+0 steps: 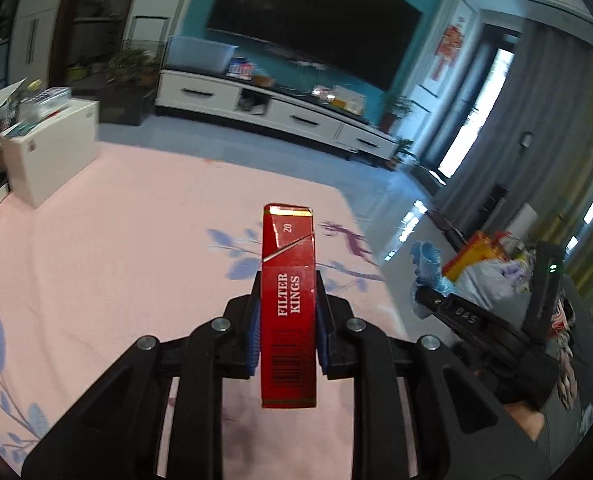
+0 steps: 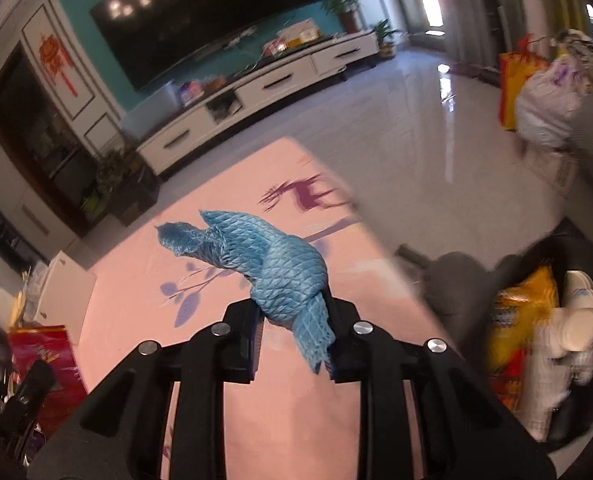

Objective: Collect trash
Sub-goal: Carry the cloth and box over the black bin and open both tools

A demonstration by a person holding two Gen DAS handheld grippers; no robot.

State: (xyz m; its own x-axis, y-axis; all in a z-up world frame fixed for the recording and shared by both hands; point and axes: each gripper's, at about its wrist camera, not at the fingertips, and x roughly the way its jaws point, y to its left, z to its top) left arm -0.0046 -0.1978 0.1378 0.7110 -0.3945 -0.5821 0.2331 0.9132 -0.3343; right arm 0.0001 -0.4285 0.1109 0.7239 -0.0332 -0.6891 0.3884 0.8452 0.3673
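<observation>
My left gripper (image 1: pixel 288 304) is shut on a red cigarette pack (image 1: pixel 289 300) marked "FILTER KINGS", held upright above the pink tablecloth (image 1: pixel 116 260). My right gripper (image 2: pixel 294 312) is shut on a crumpled blue foam net (image 2: pixel 264 256), held above the same pink cloth (image 2: pixel 296 420). The right gripper with its blue net also shows in the left wrist view (image 1: pixel 432 272), off the table's right edge. A black trash bin (image 2: pixel 552 340) with a yellow bag and white paper cups inside stands at the right in the right wrist view.
A white box (image 1: pixel 52 148) sits at the table's far left. A red box (image 2: pixel 44 364) lies at the left edge. Bags (image 2: pixel 536 96) stand on the tiled floor at the right. A white TV cabinet (image 1: pixel 272 108) lines the far wall.
</observation>
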